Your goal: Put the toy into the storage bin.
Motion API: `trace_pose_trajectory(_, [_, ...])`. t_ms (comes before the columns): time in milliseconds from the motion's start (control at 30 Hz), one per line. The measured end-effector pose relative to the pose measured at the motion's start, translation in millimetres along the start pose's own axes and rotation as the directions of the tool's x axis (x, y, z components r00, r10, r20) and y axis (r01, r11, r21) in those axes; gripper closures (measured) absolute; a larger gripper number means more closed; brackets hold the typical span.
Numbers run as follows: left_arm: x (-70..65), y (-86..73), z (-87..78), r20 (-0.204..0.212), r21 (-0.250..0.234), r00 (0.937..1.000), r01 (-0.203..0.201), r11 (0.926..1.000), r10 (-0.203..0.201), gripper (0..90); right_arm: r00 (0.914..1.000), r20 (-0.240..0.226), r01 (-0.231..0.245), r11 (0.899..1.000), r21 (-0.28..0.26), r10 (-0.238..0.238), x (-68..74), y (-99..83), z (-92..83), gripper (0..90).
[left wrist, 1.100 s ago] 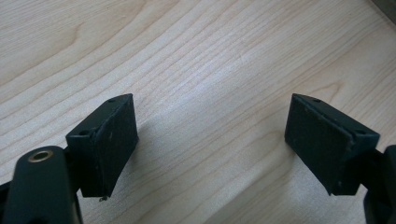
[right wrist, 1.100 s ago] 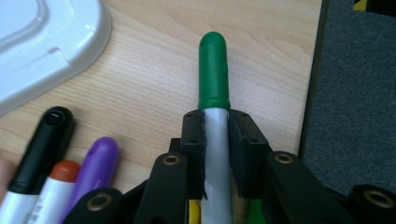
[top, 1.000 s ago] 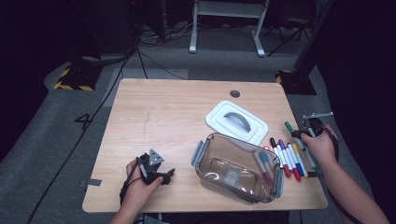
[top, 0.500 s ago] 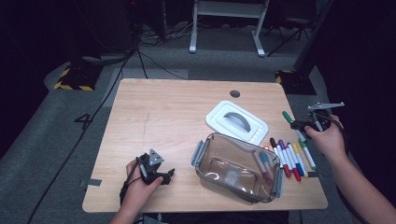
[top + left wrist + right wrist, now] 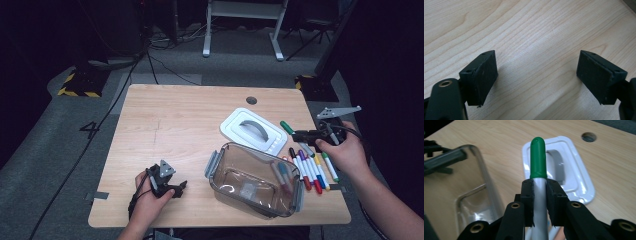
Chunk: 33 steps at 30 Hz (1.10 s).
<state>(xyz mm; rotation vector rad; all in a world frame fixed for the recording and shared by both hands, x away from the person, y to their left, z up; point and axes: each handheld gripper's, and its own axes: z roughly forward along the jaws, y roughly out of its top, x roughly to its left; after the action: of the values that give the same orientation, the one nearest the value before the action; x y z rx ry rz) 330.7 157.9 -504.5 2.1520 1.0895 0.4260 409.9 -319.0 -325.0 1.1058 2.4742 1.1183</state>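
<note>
A green marker (image 5: 538,157) is clamped between the jaws of the right gripper (image 5: 539,195), held above the table's (image 5: 190,115) right edge, beside the row of markers (image 5: 310,167) and near the white lid (image 5: 250,131). The clear box (image 5: 250,180) is seen left of the row. The left gripper (image 5: 536,75) is rested on the table, jaws apart, nothing between them.

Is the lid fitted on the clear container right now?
No: in the high view the white lid lies flat on the table behind the open clear container, apart from it.
</note>
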Motion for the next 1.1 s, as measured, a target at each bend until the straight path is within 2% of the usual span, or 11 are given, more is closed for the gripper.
trace_pose_trajectory(267, [0.0, 0.0, 0.0, 0.0, 0.0, 1.0, 0.0, 1.0, 0.0, 17.6, 0.9927, -0.11, 0.053, 0.998, 0.027, -0.049, 35.5, 7.6, 5.6, 77.3])
trace_pose_trajectory(567, [-0.1, 0.0, 0.0, 0.001, 0.001, 1.0, 0.001, 1.0, -0.001, 17.6, 0.9728, -0.215, 0.105, 0.992, 0.074, -0.087, 68.7, 10.9, 20.2, 77.3])
trace_pose_trajectory(667, [0.0, 0.0, 0.0, 0.0, 0.0, 1.0, 0.0, 1.0, 0.0, 17.6, 0.9622, -0.253, 0.129, 0.987, 0.097, -0.101, 80.7, 10.5, 28.2, 77.4])
trace_pose_trajectory(1100, [0.0, 0.0, 0.0, 0.001, 0.001, 1.0, 0.001, 1.0, -0.001, 17.6, 0.9345, -0.337, 0.189, 0.962, 0.195, -0.116, 111.0, 3.3, 59.9, 77.3])
